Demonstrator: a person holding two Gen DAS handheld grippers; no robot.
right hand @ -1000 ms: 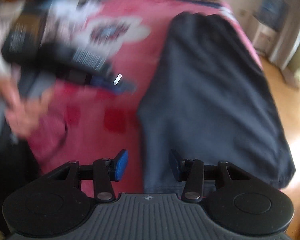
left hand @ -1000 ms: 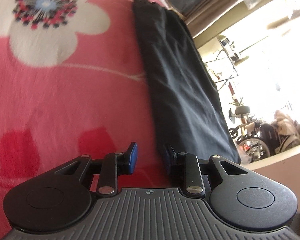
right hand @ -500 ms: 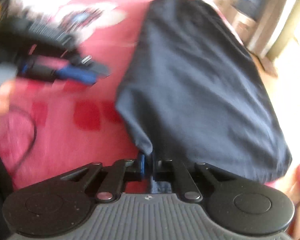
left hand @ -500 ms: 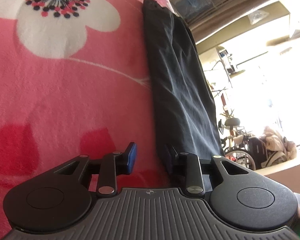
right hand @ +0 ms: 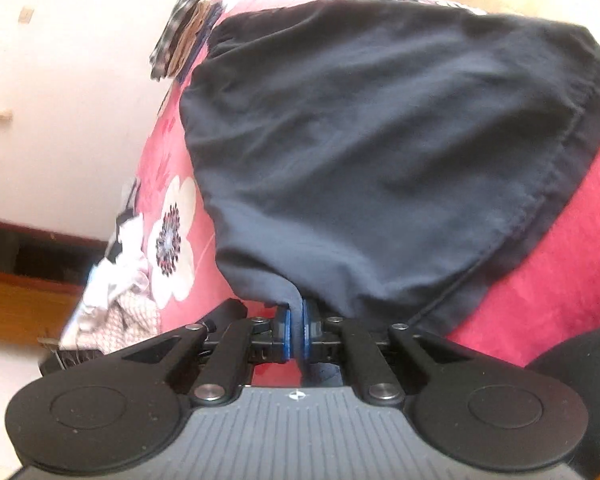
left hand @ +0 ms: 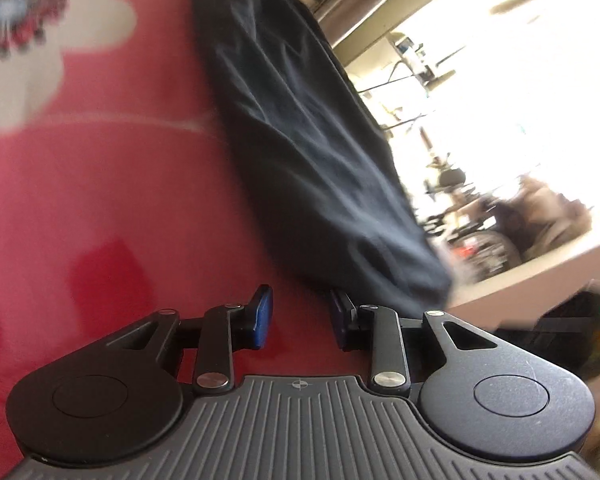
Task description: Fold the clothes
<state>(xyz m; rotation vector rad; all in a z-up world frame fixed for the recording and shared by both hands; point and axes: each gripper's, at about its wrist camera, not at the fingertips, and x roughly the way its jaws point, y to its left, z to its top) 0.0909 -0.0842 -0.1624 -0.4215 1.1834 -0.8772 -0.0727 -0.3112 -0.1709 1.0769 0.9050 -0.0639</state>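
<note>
Since a second ago the right gripper (right hand: 296,328) has closed its fingers on the near hem of the dark trousers (right hand: 380,152) lying on the pink floral bed (left hand: 100,200). Left gripper (left hand: 300,316) hovers part-open, empty, beside the trousers' near edge; it should pinch the matching corner before lifting evenly. Bare bedspread to the left leaves room.

Ahead of my left claw (left hand: 300,316) the pink flowered blanket (left hand: 100,184) lies bare and flat; its parted fingers have nothing between them. To its right the dark garment (left hand: 300,128) runs along the bed's edge as a long ridge and bars that side. My right claw (right hand: 296,332) is pinched on that garment's near corner, cloth filling the gap. Crumpled white patterned clothes (right hand: 112,304) crowd its left side. Open blanket shows to its right.
</note>
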